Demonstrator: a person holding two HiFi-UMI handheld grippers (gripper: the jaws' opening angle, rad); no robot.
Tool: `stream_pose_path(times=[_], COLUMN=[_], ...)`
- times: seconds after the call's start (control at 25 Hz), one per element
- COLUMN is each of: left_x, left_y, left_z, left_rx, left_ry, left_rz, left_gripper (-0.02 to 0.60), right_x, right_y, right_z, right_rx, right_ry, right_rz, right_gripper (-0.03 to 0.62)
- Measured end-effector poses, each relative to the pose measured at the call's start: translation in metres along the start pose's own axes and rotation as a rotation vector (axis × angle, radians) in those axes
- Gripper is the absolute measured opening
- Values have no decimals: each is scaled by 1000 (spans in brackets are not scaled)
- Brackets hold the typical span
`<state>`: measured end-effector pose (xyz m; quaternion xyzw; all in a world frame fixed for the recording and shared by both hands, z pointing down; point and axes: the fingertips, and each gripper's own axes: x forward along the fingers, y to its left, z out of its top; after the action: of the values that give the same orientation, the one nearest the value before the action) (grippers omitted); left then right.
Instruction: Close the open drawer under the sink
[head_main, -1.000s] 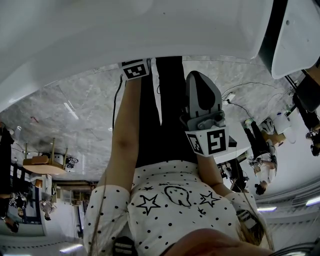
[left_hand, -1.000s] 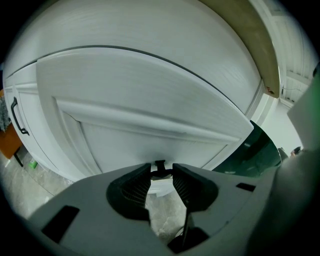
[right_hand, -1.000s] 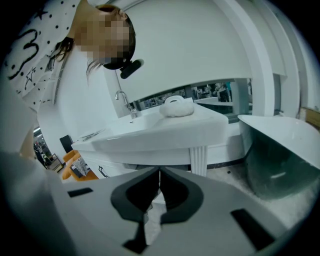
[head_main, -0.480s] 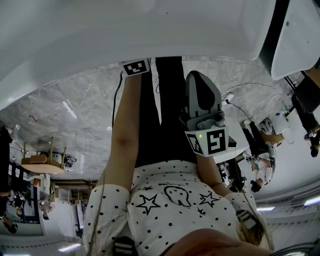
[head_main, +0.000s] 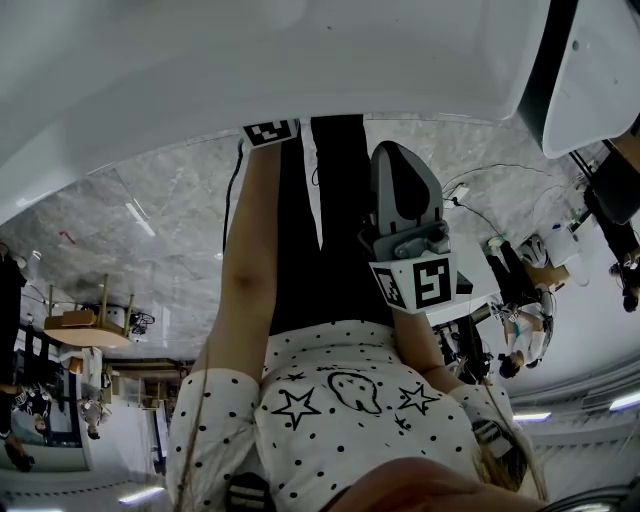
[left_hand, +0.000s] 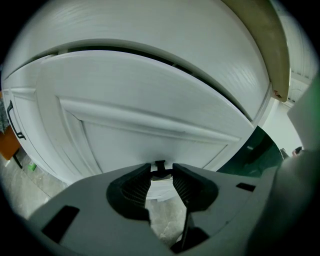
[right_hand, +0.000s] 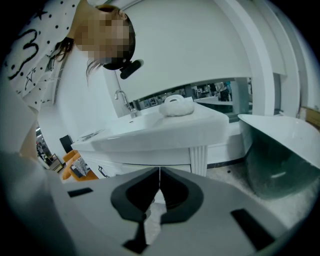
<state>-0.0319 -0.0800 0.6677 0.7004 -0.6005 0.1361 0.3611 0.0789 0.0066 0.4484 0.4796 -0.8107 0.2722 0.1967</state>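
The left gripper (left_hand: 161, 176) has its jaws drawn in on the small dark handle (left_hand: 160, 167) of the white drawer front (left_hand: 150, 115), one ribbed tip touching each end of the handle's short bar, which lies crosswise between them. The drawer front faces straight at this gripper; its long axis runs across the left gripper view, sloping down toward the right, with a raised panel frame following the same line. Along its top edge a dark gap (left_hand: 150, 54) separates it from the white cabinet body above, so the drawer stands out from the cabinet. Marbled floor (left_hand: 165, 220) shows below the jaws. In the head view only this gripper's marker cube (head_main: 270, 131) shows, at the end of the person's left forearm (head_main: 250, 270), right against a white surface overhead. The right gripper (right_hand: 159, 175) is held well apart from the drawer, its jaws pressed together with nothing between them, looking toward a white sink (right_hand: 165, 132) with a faucet (right_hand: 122, 97).
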Motion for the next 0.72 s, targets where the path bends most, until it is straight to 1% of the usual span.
stream_pose_path(times=[0.72], left_x=[-1], left_y=[3], left_z=[2], left_rx=[17], left_ry=[-5], left_rz=[11], left_gripper=[140], right_x=[2], right_y=[-2], right_z=[-1], right_rx=[2], right_ry=[7], right_rz=[4], right_gripper=[15])
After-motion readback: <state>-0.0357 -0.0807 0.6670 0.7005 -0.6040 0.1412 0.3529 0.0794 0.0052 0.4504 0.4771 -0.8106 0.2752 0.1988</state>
